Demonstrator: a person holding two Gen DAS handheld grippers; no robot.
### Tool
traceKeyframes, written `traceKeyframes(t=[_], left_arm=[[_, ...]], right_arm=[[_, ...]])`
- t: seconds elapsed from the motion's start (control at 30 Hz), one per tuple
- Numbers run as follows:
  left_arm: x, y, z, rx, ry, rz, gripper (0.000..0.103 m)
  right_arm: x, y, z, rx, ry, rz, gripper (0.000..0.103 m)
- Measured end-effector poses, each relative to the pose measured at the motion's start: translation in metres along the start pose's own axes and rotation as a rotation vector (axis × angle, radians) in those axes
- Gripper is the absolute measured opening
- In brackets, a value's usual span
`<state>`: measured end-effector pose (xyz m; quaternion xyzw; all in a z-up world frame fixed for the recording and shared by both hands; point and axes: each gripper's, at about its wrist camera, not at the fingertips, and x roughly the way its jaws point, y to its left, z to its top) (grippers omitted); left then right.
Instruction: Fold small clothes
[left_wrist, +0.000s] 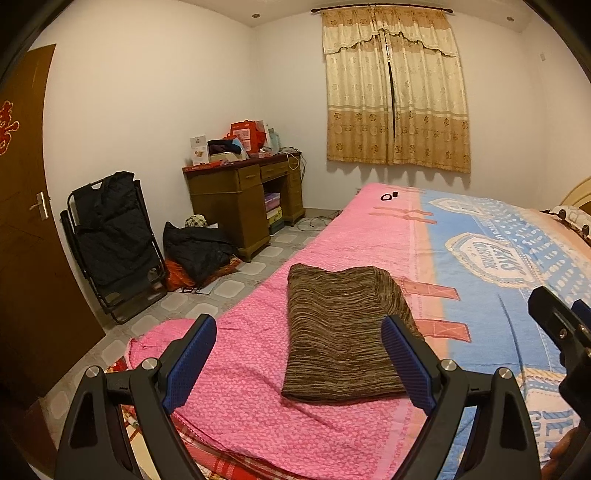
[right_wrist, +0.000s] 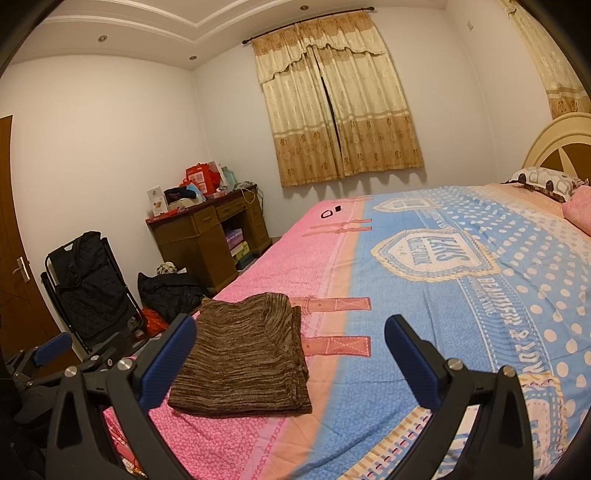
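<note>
Printed upside down on the blue bedspread (right_wrist: 461, 295): a cream crest (right_wrist: 432, 254) reading "JEANS COLLECTION", only partly legible. Along the dotted border beside it, "BEAUTIFUL & LOVE" (right_wrist: 517, 317). On the brown door (left_wrist: 22, 221), a red Chinese character decoration (left_wrist: 6, 127), cut by the frame edge, unreadable.

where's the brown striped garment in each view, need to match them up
Left wrist: brown striped garment, folded, lower centre on the pink bed cover, between the open left gripper fingers.
Right wrist: garment lower left, beside the right gripper.
Shared landmark: curtain.
</note>
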<state>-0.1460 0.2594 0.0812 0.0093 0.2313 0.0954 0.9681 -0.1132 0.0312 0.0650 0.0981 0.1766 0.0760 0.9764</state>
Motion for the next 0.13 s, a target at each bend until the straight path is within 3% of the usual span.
traceKeyframes(t=[0.13], left_arm=[[0.006, 0.0007, -0.0004, -0.011, 0.025, 0.008, 0.091]], right_arm=[[0.0008, -0.0009, -0.0002, 0.003, 0.002, -0.003, 0.103]])
